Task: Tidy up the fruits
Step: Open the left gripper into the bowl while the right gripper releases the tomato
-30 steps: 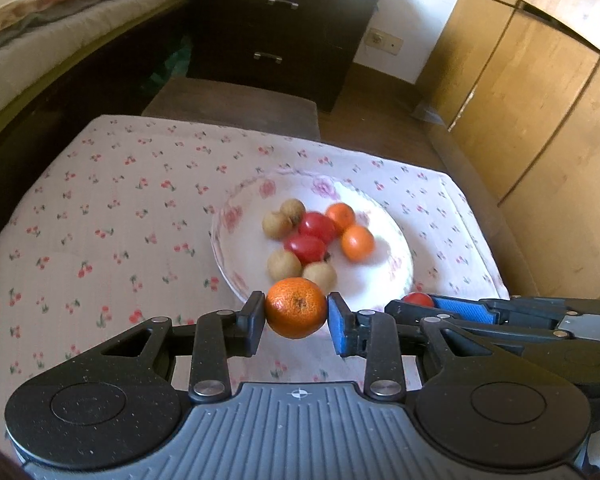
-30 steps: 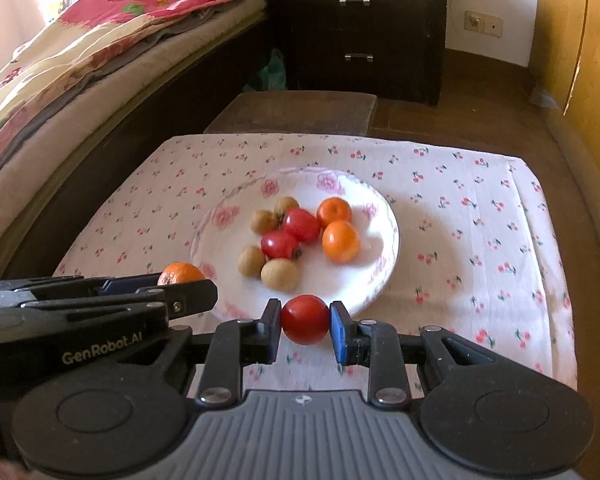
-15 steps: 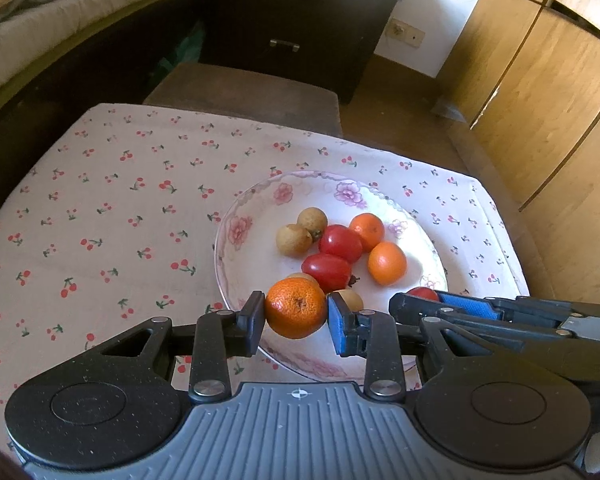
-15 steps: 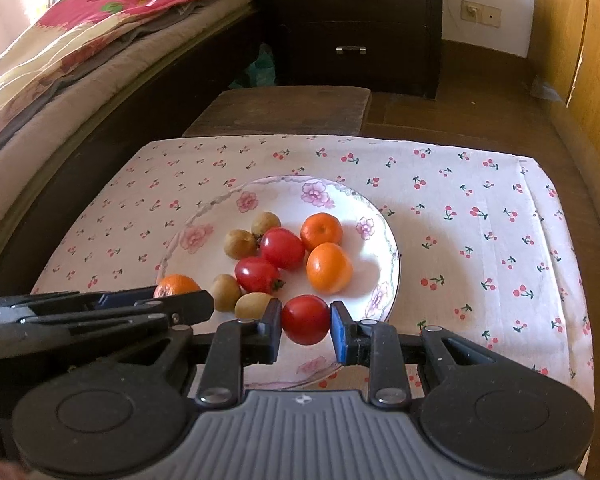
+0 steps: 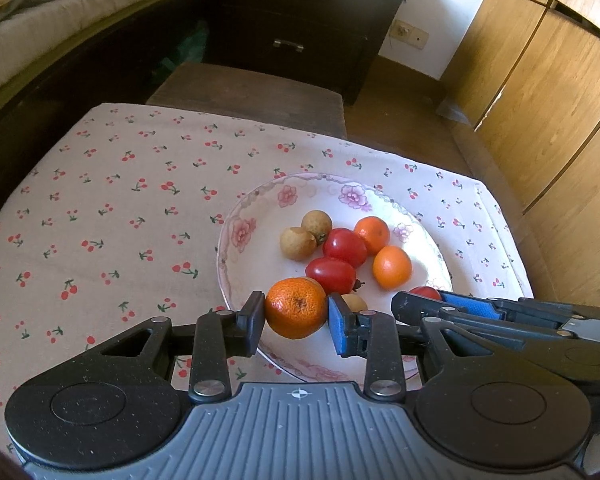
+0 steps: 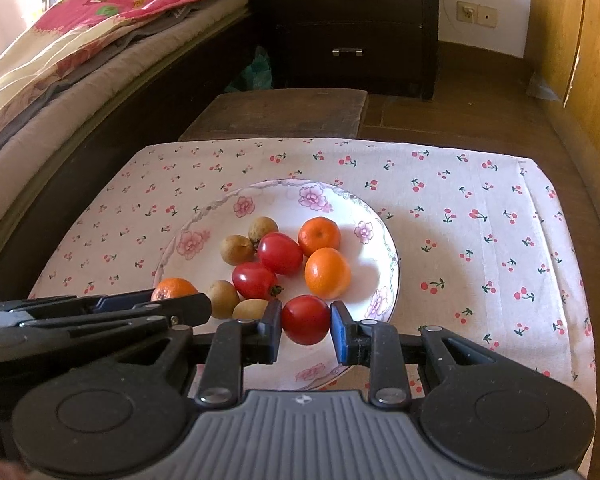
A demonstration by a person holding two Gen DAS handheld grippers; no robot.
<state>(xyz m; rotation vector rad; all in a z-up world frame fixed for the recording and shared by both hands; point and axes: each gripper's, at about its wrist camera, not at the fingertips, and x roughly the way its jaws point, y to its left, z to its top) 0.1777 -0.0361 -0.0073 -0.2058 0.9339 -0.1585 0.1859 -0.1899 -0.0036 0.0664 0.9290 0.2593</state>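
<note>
My left gripper (image 5: 296, 322) is shut on a mandarin (image 5: 296, 307), held over the near left rim of a white flowered plate (image 5: 236, 248). My right gripper (image 6: 306, 326) is shut on a red tomato (image 6: 305, 319) above the plate's (image 6: 384, 240) near edge. On the plate lie two mandarins (image 6: 326, 273), two tomatoes (image 6: 279, 253) and several small brown longans (image 6: 237, 249). Each gripper shows in the other's view: the right one (image 5: 428, 300) at the right of the left wrist view, the left one (image 6: 180, 300) at the left of the right wrist view.
The plate sits on a table with a cherry-print cloth (image 5: 112, 216). Behind it stand a low brown stool (image 6: 276, 114) and a dark drawer cabinet (image 6: 344, 28). A bed (image 6: 60, 64) runs along the left, and wooden cupboard doors (image 5: 540, 112) line the right.
Both grippers moved forward and down with their fruit, from before the plate's near rim to over the plate. In the last half second they stayed still.
</note>
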